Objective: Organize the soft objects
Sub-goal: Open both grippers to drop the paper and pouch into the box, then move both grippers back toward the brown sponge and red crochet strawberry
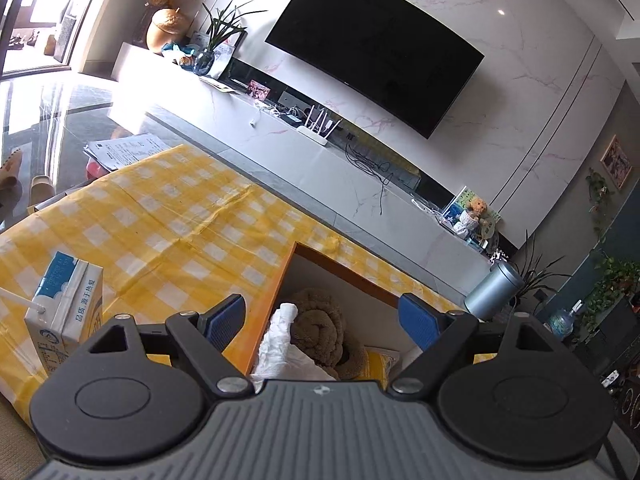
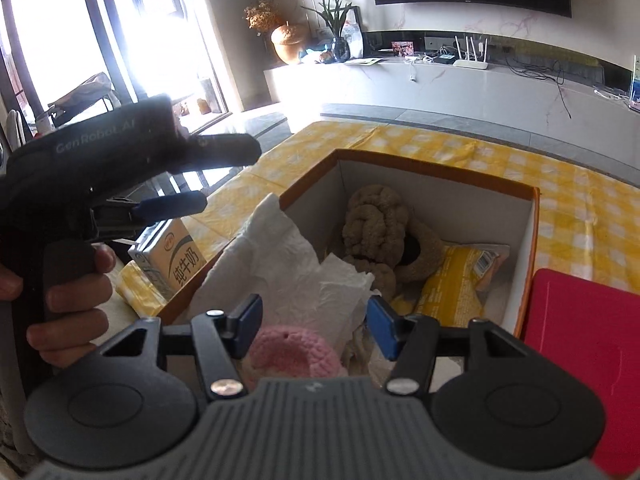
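- our left hand-held gripper [image 1: 322, 322] hangs wide, holding nothing, above the box [image 2: 534, 216].
- our right hand-held gripper [image 2: 312, 328] spreads wide too, over the pink knit piece [image 2: 294, 356], near the white tissue [image 2: 280, 272].

We read "GenRobot.AI" on the left gripper [image 2: 176, 204] body and "纯牛奶" on the milk carton [image 2: 172, 258]; its side reads "品质 源于热爱" in the left wrist view.

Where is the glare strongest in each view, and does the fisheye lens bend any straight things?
Left wrist view: glare washes out the glossy floor at upper left, and the television bows strongly. Right wrist view: the window is blown white, the left gripper before it looks dark, and the orange box stays evenly lit.
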`<state>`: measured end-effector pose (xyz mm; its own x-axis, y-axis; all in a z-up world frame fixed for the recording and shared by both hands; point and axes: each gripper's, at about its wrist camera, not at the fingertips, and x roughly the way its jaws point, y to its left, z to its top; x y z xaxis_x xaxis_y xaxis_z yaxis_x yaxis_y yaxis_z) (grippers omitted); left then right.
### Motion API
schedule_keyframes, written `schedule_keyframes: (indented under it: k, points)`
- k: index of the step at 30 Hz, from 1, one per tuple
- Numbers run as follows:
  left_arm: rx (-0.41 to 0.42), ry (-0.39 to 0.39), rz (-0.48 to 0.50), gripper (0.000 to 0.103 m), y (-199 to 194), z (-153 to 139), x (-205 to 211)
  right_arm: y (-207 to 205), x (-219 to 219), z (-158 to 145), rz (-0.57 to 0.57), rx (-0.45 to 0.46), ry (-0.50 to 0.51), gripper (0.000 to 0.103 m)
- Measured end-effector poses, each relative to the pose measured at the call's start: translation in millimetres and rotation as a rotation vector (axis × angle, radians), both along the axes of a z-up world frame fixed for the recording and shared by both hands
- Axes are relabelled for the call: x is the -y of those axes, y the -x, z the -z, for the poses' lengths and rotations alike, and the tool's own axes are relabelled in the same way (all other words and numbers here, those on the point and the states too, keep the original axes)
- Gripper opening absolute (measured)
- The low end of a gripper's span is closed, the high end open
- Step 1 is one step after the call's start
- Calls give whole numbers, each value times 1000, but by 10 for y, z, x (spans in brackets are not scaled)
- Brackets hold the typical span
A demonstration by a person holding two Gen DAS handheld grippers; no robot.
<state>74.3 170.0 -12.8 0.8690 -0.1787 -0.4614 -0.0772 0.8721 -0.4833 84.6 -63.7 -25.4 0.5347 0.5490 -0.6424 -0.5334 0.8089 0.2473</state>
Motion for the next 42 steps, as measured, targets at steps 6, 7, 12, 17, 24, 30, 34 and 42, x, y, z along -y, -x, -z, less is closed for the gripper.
schedule_keyframes:
  k: [6, 7, 12, 17, 24, 30, 34, 42]
  points:
    - [24, -61, 61, 100, 62, -59, 172, 54, 412, -225, 52, 54, 4, 59]
    - [31, -67, 76, 100, 78, -74, 208, 84, 535, -282, 69, 65, 6, 59]
    - [99, -129, 60, 98, 204, -243, 446, 281, 1267, -553, 177, 89, 69, 61]
    - [140, -163, 152, 97, 167, -557, 827, 455, 1987, -632, 289, 18, 221, 78]
    - [126, -191, 352, 97, -73, -699, 1627, 267, 2851, -307, 505, -352, 314, 83]
    - [45, -218, 519, 97, -303, -592, 2342, 78, 3000, 160, 489, -566, 345, 81]
    - [-29, -282, 619, 97, -512, -493, 2791, -7, 2944, 582, 428, -713, 413, 78]
    - [-175, -524, 743, 96, -841, -74, 3522, -88, 2866, 1325, 365, -962, 473, 76]
